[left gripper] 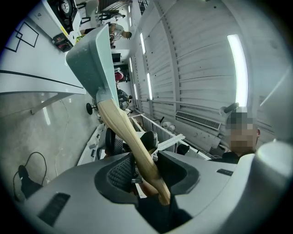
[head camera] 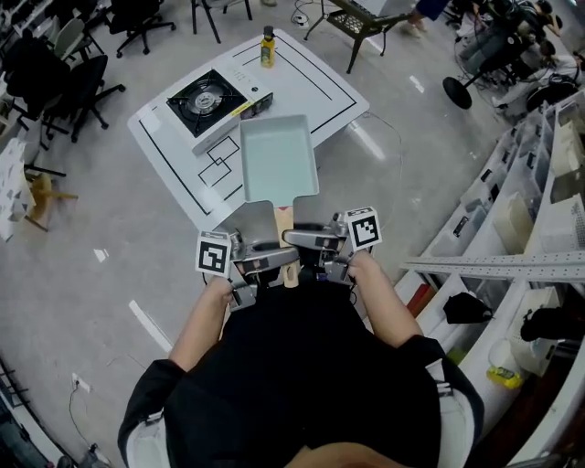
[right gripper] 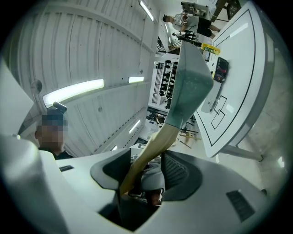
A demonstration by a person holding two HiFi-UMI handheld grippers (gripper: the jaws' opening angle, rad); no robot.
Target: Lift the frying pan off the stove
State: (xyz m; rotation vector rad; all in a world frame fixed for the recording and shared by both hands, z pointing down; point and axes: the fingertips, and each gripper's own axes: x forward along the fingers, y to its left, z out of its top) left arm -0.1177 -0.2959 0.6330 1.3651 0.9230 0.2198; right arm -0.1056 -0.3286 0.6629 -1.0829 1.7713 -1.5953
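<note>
The frying pan (head camera: 277, 157) is a pale teal rectangular pan with a wooden handle (head camera: 284, 228). It hangs in the air over the near edge of the white table (head camera: 320, 87), apart from the black-topped portable stove (head camera: 206, 96). My left gripper (head camera: 271, 265) and right gripper (head camera: 303, 240) are side by side and both shut on the handle. In the left gripper view the handle (left gripper: 130, 141) runs between the jaws of the left gripper (left gripper: 144, 172) up to the pan (left gripper: 94, 59). The right gripper view shows the right gripper (right gripper: 146, 176) holding the handle (right gripper: 151, 151) below the pan (right gripper: 190, 82).
A yellow bottle (head camera: 267, 46) stands at the table's far edge. Black lines are taped on the tabletop. Office chairs (head camera: 64, 78) stand to the left, a metal chair (head camera: 361, 23) behind the table, and shelving (head camera: 535, 201) on the right.
</note>
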